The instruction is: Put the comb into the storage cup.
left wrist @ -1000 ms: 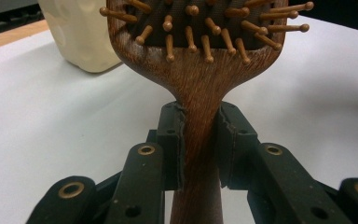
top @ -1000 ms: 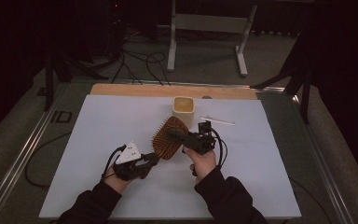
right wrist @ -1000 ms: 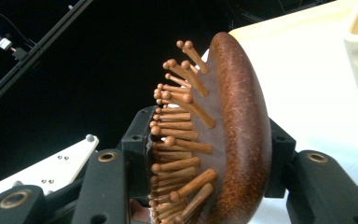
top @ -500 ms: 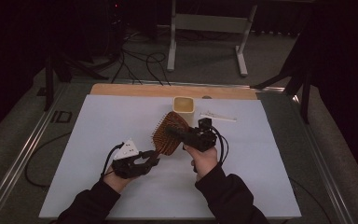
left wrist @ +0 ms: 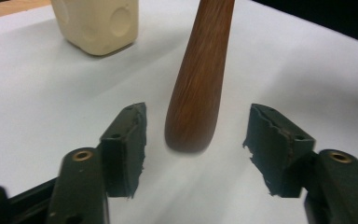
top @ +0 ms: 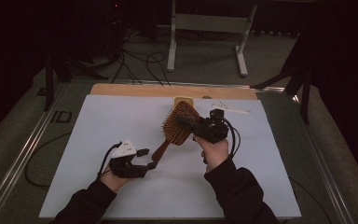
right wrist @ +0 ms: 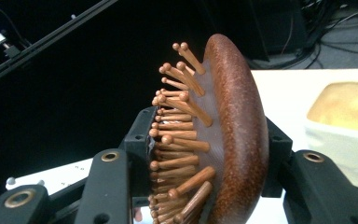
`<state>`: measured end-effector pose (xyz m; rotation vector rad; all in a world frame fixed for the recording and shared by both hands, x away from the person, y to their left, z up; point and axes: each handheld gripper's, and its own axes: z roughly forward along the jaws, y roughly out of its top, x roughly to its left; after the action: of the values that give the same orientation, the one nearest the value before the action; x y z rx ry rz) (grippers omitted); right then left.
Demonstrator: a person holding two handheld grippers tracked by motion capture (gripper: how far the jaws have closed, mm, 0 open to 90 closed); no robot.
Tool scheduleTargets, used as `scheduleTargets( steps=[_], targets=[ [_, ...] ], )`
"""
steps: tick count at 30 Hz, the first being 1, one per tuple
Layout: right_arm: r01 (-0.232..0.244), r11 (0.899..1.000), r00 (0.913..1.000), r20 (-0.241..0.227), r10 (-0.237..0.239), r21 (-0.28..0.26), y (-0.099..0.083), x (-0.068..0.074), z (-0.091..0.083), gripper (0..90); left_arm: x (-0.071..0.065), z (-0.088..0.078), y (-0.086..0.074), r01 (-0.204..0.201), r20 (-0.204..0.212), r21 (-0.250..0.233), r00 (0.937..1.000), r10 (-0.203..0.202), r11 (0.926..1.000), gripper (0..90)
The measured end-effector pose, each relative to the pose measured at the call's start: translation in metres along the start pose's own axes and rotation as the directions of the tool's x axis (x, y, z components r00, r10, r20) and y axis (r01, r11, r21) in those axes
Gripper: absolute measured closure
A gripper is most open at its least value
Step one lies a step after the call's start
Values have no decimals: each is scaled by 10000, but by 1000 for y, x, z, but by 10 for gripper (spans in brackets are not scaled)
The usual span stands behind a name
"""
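A wooden hairbrush (top: 175, 128) with wooden pins hangs tilted above the white table sheet (top: 88, 135), head up and away, handle (top: 161, 151) pointing down toward me. My right gripper (top: 184, 122) is shut on the brush head (right wrist: 233, 130), one jaw on the pin side and one on the smooth back. My left gripper (top: 148, 158) sits low at the handle's end. Its jaws have just been opening and now stand open, with the handle tip (left wrist: 193, 93) between the pads and touching neither.
A cream square container (top: 182, 101) stands at the back of the sheet, behind the brush. A small white object (top: 230, 108) lies to its right. A wooden strip (top: 168, 90) runs along the table's far edge. Cables and a metal stand lie on the floor beyond.
The left jaws have opened off the brush handle. The right gripper has lifted the brush head a little higher, and the left hand has stayed put.
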<state>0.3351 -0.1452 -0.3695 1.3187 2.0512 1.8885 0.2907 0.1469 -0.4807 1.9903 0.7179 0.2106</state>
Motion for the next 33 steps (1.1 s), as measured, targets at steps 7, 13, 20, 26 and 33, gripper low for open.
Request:
scheduleTargets(
  steps=[7,13,20,26,33],
  targets=[
    [320,9993,9992,226,-316,-172,15,0,-8,516,-3,3,-1,-119,-127,214,9998,122,9997,174],
    [562,9975,9973,493,-541,-419,30,-2,-15,517,-2,3,-3,-80,13,180,10000,80,9998,123],
    [888,9934,9934,795,-830,-732,52,-2,-22,516,0,-1,-3,-30,467,-46,9989,32,10000,0],
    [1001,9905,9898,1108,-895,-943,71,-6,-25,517,1,-1,-5,30,599,-126,9982,-23,9999,0],
    [1052,9881,9869,1336,-899,-1119,87,-9,-25,516,1,-1,-6,-137,593,-179,9981,147,9997,0]
  ],
)
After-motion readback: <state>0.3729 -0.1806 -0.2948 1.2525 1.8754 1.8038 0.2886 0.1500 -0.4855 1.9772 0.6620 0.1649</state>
